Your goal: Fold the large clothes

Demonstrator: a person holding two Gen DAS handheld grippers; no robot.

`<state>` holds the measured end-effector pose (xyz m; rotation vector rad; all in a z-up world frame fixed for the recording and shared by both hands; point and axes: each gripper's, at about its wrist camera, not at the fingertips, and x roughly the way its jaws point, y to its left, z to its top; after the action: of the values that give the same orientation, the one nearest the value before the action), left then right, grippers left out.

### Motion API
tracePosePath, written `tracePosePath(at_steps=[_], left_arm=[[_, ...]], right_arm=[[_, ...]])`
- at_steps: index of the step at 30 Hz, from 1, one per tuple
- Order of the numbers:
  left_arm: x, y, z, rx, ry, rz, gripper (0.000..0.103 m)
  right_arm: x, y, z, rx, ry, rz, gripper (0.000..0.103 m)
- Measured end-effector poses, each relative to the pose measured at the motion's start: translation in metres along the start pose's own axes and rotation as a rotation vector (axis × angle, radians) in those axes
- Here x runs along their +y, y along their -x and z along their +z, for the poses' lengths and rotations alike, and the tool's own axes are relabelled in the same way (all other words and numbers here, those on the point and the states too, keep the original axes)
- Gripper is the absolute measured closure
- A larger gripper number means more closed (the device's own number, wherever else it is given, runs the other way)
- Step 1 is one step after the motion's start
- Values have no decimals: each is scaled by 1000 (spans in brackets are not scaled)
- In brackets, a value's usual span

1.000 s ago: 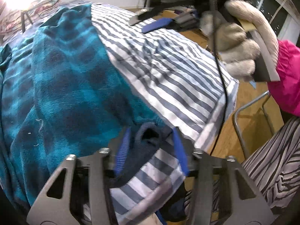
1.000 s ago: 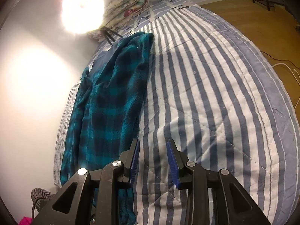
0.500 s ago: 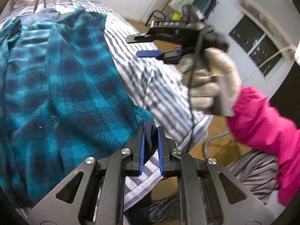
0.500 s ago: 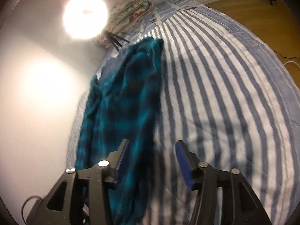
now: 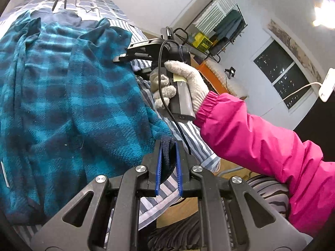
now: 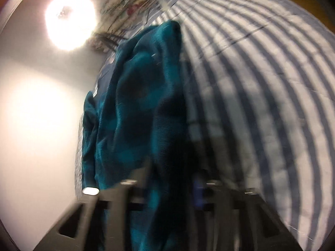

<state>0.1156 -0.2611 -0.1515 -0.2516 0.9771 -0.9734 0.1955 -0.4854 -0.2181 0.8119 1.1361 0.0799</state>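
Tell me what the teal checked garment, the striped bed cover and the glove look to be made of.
Teal checked garment: looks like fleece or brushed flannel, with a fuzzy, matte nap and soft blurred checks.
Striped bed cover: probably woven cotton, quilted; flat and matte, with stitch lines across the stripes.
Glove: knitted, likely cotton yarn; coarse ribbed loops, off-white, no shine.

White walls [image 5: 146,4], dark window [image 5: 286,73], wooden floor [image 5: 211,77]

No legible text, label, brand, number or sign in either view; the small yellowish sticker [image 5: 180,80] on the dark grey handle of the right gripper [image 5: 121,58] is too small to read.
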Motion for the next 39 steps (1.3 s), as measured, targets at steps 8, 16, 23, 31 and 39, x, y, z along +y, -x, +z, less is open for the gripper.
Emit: tracePosePath(at_steps=[8, 16, 23, 31, 39], left_arm=[[13, 19, -9, -29, 75, -38, 93], [33, 46, -26, -75, 182, -29, 93], [68, 70, -41, -116, 321, 0, 93], [89, 73, -56, -107, 396, 18, 93], [94, 81, -68, -102, 423, 27, 93]], right_arm=[[77, 1, 1, -27, 193, -279, 99], [180, -26, -29, -47, 497, -511, 100], [255, -112, -75, 21, 829, -621, 100], [251, -150, -85, 95, 883, -572, 85], [229, -62, -46, 11, 662, -127, 74]])
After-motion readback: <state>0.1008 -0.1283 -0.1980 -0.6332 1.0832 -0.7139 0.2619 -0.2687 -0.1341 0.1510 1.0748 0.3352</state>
